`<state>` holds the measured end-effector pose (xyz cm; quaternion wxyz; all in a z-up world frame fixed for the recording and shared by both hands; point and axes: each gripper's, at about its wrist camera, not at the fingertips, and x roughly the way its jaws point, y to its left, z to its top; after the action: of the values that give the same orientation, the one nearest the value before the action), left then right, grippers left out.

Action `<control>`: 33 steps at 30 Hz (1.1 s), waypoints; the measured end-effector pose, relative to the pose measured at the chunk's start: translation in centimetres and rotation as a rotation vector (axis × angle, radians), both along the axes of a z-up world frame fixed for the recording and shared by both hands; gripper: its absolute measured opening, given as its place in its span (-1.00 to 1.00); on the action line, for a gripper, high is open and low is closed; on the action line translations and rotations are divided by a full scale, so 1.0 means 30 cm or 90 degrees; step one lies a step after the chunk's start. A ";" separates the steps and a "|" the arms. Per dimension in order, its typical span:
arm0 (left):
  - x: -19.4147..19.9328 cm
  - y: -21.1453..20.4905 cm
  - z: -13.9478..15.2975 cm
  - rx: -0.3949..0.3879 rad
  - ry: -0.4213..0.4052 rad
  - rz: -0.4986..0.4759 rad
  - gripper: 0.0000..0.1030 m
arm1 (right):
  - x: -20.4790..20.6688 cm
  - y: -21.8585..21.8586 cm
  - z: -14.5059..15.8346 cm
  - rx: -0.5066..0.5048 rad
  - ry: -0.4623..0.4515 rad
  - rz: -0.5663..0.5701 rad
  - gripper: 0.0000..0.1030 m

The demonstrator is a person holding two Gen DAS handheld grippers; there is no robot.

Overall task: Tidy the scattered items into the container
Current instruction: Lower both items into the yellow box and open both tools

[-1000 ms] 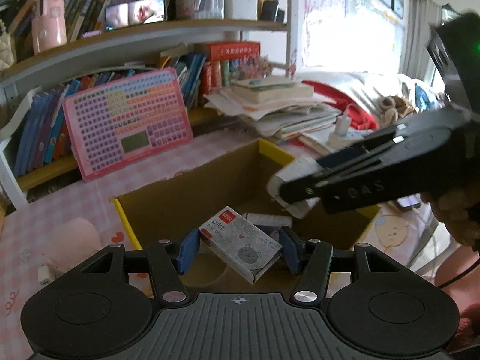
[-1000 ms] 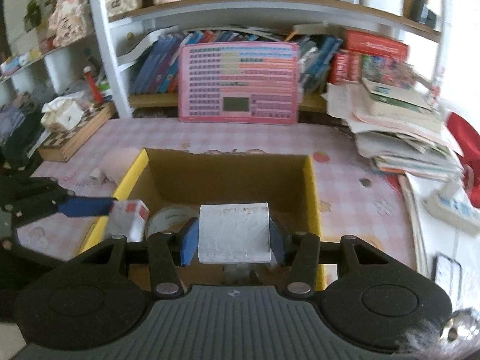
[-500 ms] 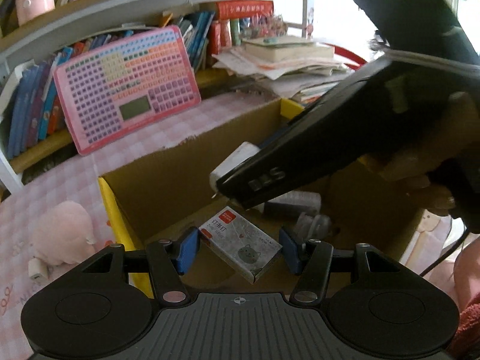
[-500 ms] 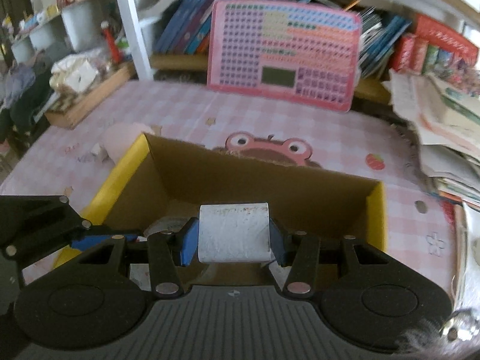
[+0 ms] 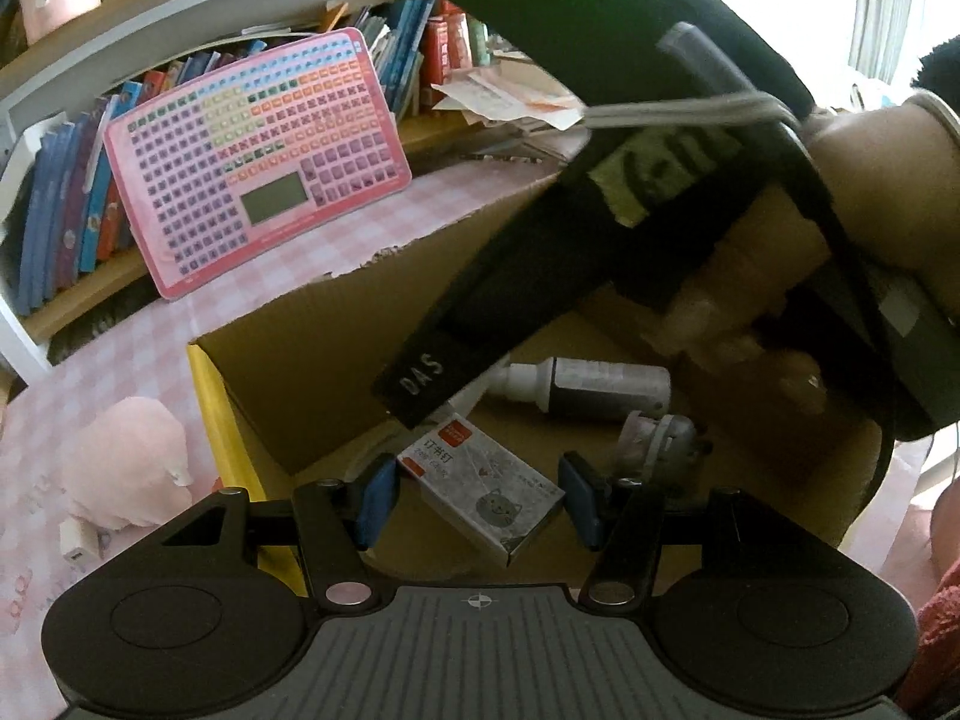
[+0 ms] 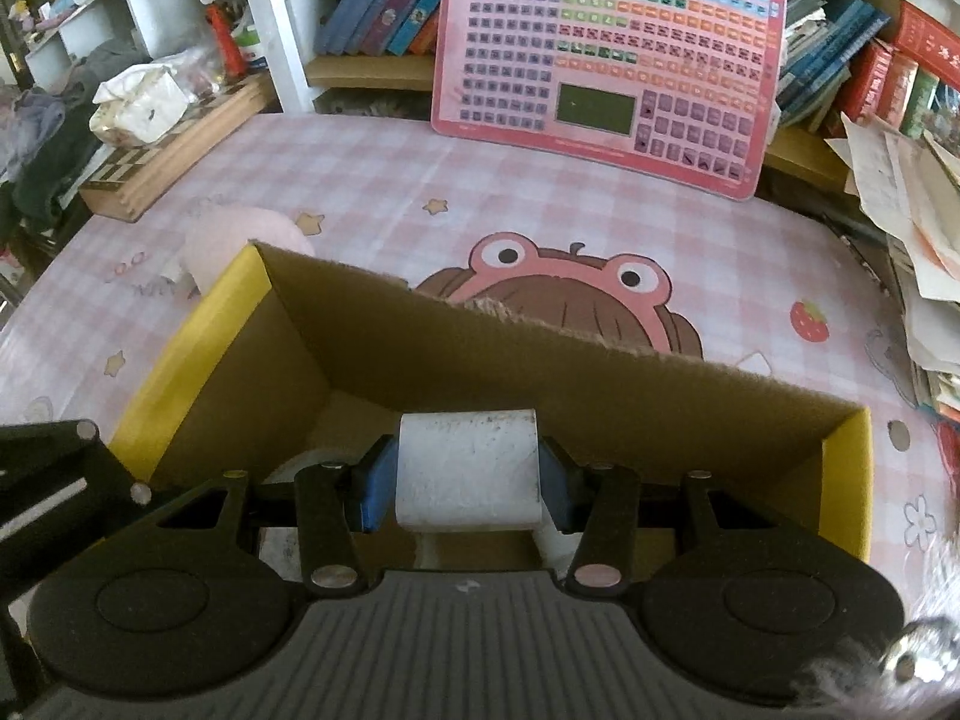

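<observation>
Tongs on both sides are loaded and now sit low inside the cardboard box (image 6: 576, 360): the left tongs (image 5: 477, 495) pinch a small staple box (image 5: 480, 489) by its ends, tilted, while the right tongs (image 6: 467, 480) are pressed onto a white block (image 6: 467, 471) held square between the blue pads. A second ago both hovered higher, with the box rim well below them; since then each has dropped past the rim, and the right tool's black body (image 5: 540, 276) now crosses over the left one's view. That suggests both items are about ready for release, with only the letting go left for this pair. Already lying on the box floor are a small white bottle (image 5: 591, 387) and a pale plastic piece (image 5: 660, 438) just beside it. Outside the box, a pink soft toy (image 5: 129, 462) and a little white charger plug (image 5: 75, 543) lie on the counter (image 6: 384, 192), probably waiting their turn. Its cover is pink check with a cartoon frog (image 6: 570, 282). Behind stand a pink button board (image 6: 606, 54), bookshelves and a loose paper stack (image 6: 912, 192).
</observation>
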<state>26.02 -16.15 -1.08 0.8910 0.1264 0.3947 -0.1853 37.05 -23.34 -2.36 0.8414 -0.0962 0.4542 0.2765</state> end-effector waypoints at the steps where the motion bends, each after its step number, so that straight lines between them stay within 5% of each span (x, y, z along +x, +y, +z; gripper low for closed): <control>1: -0.001 -0.001 -0.001 0.001 -0.001 0.001 0.14 | 0.004 0.003 -0.001 0.001 0.000 0.001 -0.10; 21: -0.131 0.037 0.071 -0.018 -0.077 0.038 0.59 | 0.025 0.073 -0.018 0.028 0.028 0.020 -0.04; 26: -0.181 0.083 0.103 -0.023 -0.096 0.053 0.63 | 0.005 0.078 0.006 0.029 0.020 0.020 0.40; 33: -0.233 0.142 0.126 -0.024 -0.114 0.081 0.67 | -0.069 0.042 0.056 0.022 -0.014 0.001 0.57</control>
<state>19.01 -11.89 2.69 0.9349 0.1003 0.3174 -0.1234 34.97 -22.09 -0.68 0.8477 -0.0850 0.4400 0.2837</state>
